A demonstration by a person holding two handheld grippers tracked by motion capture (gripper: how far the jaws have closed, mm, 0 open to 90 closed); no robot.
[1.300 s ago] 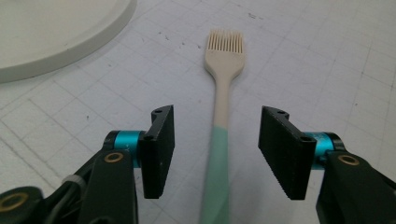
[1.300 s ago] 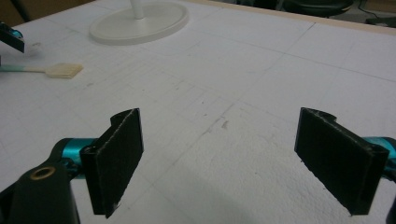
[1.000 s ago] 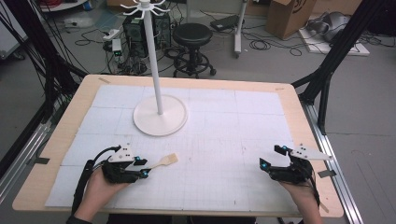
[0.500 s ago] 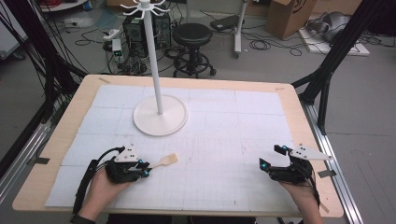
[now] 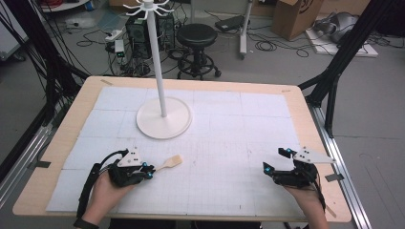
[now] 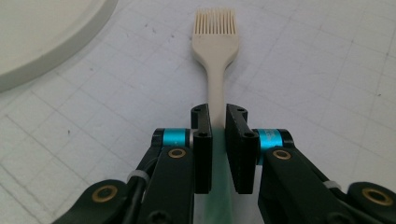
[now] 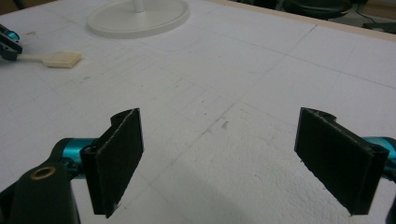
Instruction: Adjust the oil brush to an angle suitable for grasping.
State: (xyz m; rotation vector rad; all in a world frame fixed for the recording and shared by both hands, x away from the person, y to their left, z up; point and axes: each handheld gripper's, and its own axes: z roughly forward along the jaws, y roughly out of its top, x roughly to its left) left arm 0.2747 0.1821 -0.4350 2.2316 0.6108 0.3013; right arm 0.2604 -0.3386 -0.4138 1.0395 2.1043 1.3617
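A cream basting brush (image 5: 171, 162) lies low over the white mat at the front left, bristles pointing away to the right. My left gripper (image 5: 149, 171) is shut on the brush (image 6: 215, 56) handle, with the greenish end of the handle running back between the jaws (image 6: 217, 126). The brush head (image 7: 60, 59) also appears at the far left of the right gripper view. My right gripper (image 5: 276, 161) rests at the front right of the mat, open, with bare mat between its two pads (image 7: 219, 158).
A white hook stand (image 5: 164, 123) rises from a round base at the mat's back centre-left; its base edge (image 6: 42, 42) lies close to the brush. The gridded mat (image 5: 229, 138) covers a wooden table (image 5: 305, 114). Cables, a stool and boxes sit on the floor beyond.
The left gripper and the brush have barely shifted, a touch to the right. The right gripper has stayed still and open.
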